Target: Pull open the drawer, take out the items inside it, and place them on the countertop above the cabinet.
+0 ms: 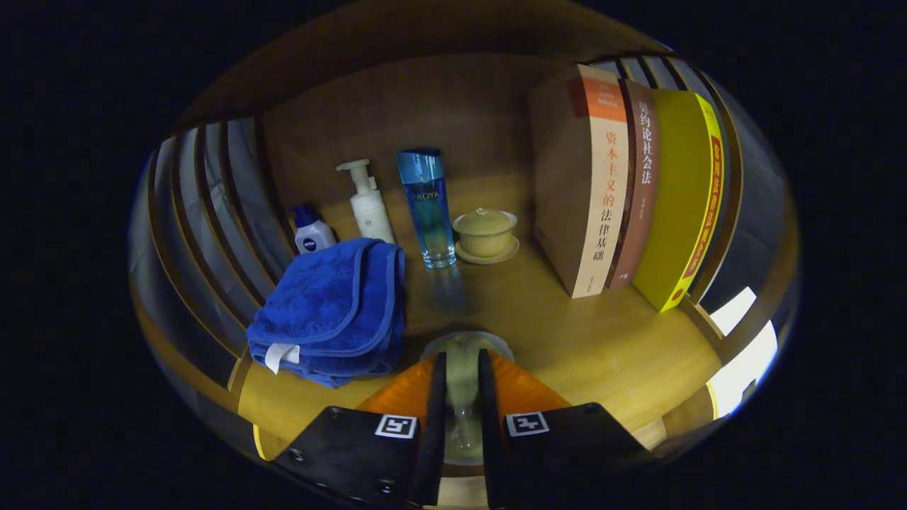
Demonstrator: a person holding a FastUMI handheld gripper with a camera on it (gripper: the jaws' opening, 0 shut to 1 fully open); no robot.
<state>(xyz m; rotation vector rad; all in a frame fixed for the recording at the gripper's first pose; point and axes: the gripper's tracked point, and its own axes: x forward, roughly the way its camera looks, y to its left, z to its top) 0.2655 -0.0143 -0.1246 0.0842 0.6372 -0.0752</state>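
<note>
My gripper (460, 363) hangs low over a wooden countertop (588, 340). Its orange-backed fingers (437, 397) stand close together and are shut on a clear glass cup (464, 414). The cup's round rim shows just ahead of the fingertips, and its pale wall runs back between them. The cup's base sits at or just above the wood; I cannot tell whether it touches. A folded blue towel (333, 304) lies on the countertop just ahead and to the left of the fingers.
Beyond the fingers stand a blue glass bottle (427, 209), a white pump bottle (370, 205), a small white bottle with a blue cap (310, 230) and a lidded yellow tea bowl on a saucer (485, 235). Three upright books (623, 191) stand at the right. Wooden slats (212, 212) wall both sides.
</note>
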